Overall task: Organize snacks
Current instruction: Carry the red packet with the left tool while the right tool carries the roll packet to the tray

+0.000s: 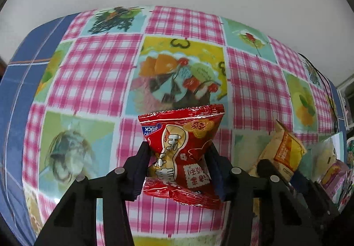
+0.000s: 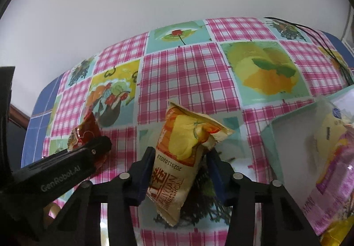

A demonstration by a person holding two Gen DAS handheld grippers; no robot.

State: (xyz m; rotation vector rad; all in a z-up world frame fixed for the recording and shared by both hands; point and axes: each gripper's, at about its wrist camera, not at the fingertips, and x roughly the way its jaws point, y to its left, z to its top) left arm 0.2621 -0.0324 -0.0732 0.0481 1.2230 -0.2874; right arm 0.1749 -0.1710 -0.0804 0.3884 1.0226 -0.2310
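Note:
My left gripper [image 1: 179, 155] is shut on a red snack packet [image 1: 183, 146] and holds it above the tablecloth. My right gripper [image 2: 180, 157] is shut on a yellow-and-tan swiss roll packet [image 2: 183, 153], also held off the table. In the left wrist view the right gripper and its yellow packet [image 1: 283, 153] are at the right. In the right wrist view the left gripper [image 2: 93, 146] and the red packet [image 2: 85, 133] are at the left.
A table with a pink plaid and fruit-print cloth [image 1: 106, 68] fills both views. A clear container [image 2: 294, 126] with pink and yellow snack packs [image 2: 331, 168] stands at the right. A black cable [image 2: 327, 46] lies at the far right. A white wall is behind.

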